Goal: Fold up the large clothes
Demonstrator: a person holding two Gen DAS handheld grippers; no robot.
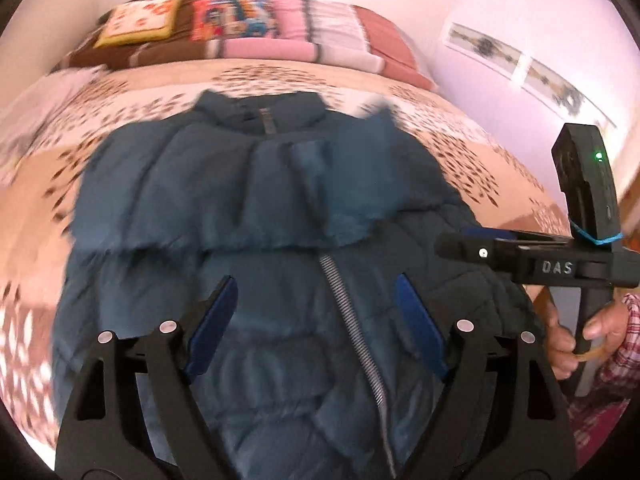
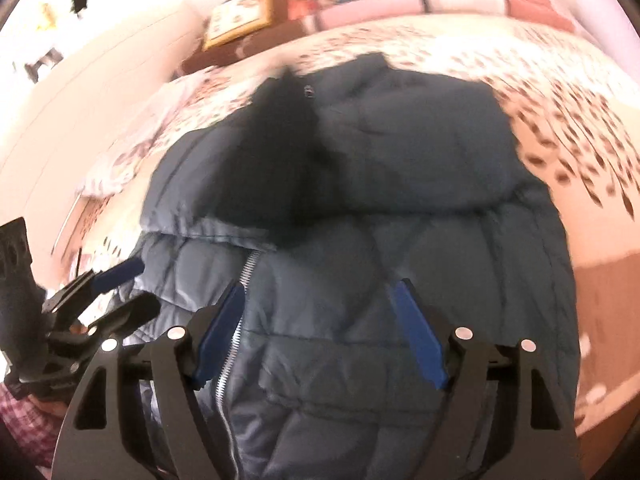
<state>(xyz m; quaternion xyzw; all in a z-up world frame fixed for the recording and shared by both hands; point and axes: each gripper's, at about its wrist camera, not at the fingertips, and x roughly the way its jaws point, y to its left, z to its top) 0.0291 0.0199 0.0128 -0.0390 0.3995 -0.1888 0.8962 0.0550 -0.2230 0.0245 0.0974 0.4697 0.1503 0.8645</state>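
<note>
A dark blue quilted jacket [image 1: 256, 200] lies front-up on the bed, collar at the far end and both sleeves folded across its chest. Its silver zipper [image 1: 352, 320] runs down the middle. My left gripper [image 1: 314, 280] hovers open over the lower front with nothing between its blue pads. In the right wrist view the jacket [image 2: 420, 152] fills the middle. My right gripper [image 2: 320, 284] stands open above it, just right of the zipper [image 2: 230, 356], and holds nothing. Each gripper shows in the other's view: the right gripper [image 1: 452, 242] at the right, the left gripper [image 2: 134, 290] at the left.
The bedspread [image 1: 460, 152] is cream with a brown leaf print. Cushions and pillows [image 1: 240, 28] line the head of the bed. A wall with framed pictures [image 1: 520, 64] rises on the right. A hand [image 1: 568, 336] in a plaid sleeve holds the right gripper's handle.
</note>
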